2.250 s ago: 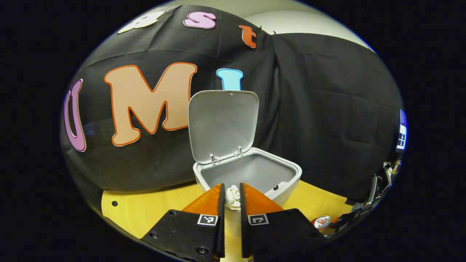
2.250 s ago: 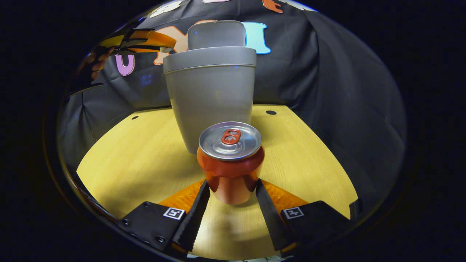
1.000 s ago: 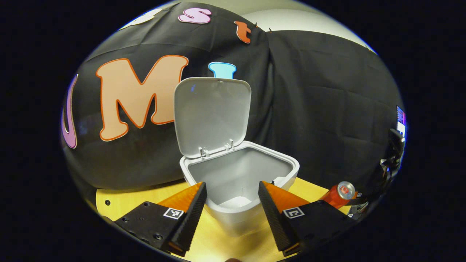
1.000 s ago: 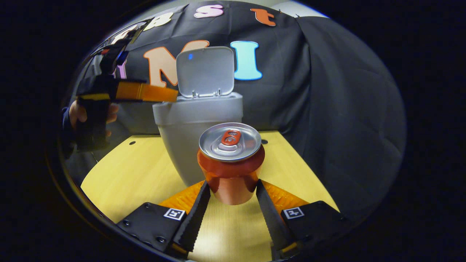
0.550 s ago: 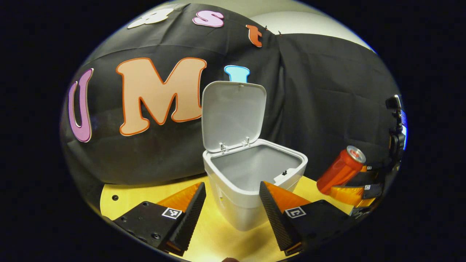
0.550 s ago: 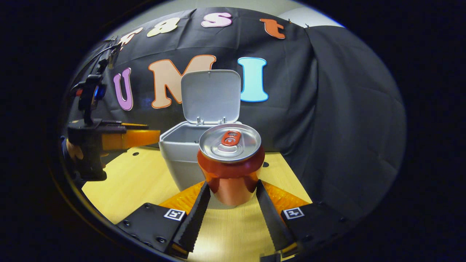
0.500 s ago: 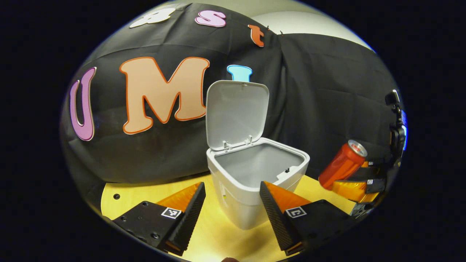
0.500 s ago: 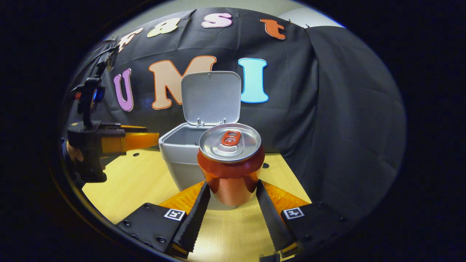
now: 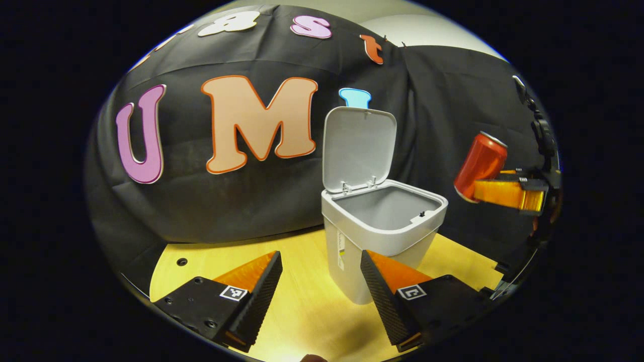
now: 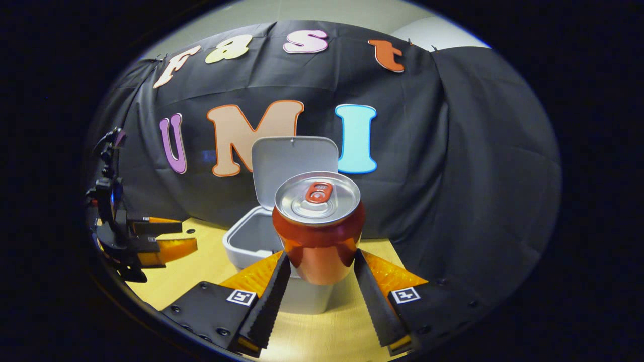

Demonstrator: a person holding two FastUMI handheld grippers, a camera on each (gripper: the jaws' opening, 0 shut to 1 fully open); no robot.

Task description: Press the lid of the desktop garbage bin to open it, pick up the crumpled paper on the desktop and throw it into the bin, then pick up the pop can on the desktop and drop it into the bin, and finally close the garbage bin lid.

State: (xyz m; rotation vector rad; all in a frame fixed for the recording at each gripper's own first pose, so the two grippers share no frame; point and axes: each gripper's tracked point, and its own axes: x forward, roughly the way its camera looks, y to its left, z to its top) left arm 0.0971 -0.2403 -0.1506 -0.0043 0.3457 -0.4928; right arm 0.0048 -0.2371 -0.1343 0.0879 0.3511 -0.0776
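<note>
Left gripper view had the left gripper (image 9: 321, 286) spread wide and empty, its fingers masking the bin (image 9: 385, 226) base; the bin's floor was hidden, and the bin had slid toward 3 o'clock. Right gripper view showed the right gripper (image 10: 320, 274) clamped on the pop can (image 10: 318, 226), lifted higher, covering the open bin at 12 o'clock.

Black screw-studded gripper bodies (image 9: 322, 281), serrated jaws, 2 square coded markers (image 10: 241, 296) each

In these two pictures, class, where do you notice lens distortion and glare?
Left gripper view: fisheye bends the table edge and leans the bin. Right gripper view: the pop can, held by the right tool, bulges large, with sheen on its top; the lid behind stays sharp.
</note>
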